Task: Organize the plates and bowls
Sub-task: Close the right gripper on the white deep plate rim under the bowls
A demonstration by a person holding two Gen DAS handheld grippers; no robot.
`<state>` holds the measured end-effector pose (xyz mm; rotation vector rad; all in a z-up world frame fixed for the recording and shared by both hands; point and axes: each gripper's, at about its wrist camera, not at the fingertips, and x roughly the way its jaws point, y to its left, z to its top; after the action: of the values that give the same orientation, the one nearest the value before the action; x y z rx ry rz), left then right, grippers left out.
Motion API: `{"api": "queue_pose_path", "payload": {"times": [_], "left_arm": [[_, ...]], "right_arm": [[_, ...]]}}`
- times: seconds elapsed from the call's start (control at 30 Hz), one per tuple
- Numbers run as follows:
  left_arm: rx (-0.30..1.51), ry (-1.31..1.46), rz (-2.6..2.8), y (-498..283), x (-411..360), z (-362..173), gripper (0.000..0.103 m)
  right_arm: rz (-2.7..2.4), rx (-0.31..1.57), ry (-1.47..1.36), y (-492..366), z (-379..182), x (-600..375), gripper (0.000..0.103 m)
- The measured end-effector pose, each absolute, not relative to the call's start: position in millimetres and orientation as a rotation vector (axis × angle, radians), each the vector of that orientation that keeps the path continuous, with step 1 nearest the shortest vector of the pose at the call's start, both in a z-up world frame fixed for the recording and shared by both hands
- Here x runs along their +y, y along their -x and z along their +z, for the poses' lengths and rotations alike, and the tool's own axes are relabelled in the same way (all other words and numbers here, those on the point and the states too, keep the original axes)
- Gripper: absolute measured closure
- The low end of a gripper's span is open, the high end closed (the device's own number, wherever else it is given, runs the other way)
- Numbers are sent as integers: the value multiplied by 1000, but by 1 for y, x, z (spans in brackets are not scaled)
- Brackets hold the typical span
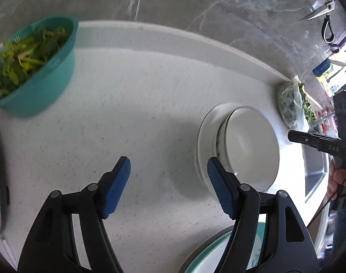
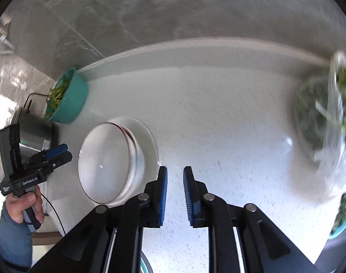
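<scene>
Left tool [image 1: 168, 186] wide open, holding nothing, above the speckled white counter [image 1: 138, 104]. Stack of white bowls [image 1: 239, 150] on the counter at its 2 o'clock, the right pad's tip overlapping the stack's near edge; contact cannot be told. Teal colander of greens [image 1: 34, 68] far off at 10 o'clock. Teal-rimmed plate [image 1: 209, 252] under the right finger at 5 o'clock. Right tool [image 2: 175, 192] narrowly parted, gripping nothing; bowl stack [image 2: 118, 159] just beside it at 10 o'clock. Bagged greens [image 2: 327, 132], blurred, at 2 o'clock.

Bag of greens [image 2: 332, 122] blurred; teal-rimmed plate [image 1: 209, 252] cut off by edge.
</scene>
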<state>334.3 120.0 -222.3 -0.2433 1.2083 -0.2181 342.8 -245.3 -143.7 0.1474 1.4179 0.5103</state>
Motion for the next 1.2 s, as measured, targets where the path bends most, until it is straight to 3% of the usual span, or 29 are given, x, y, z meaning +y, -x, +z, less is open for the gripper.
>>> {"api": "queue_pose_path", "payload": {"times": [0.7, 1.2], "left_arm": [[1268, 132, -303, -352, 94, -267, 33], [1304, 86, -291, -377, 71, -300, 42]], "right_arm": [[597, 1542, -212, -342, -200, -205, 81], [630, 1536, -241, -345, -220, -198, 81]]}}
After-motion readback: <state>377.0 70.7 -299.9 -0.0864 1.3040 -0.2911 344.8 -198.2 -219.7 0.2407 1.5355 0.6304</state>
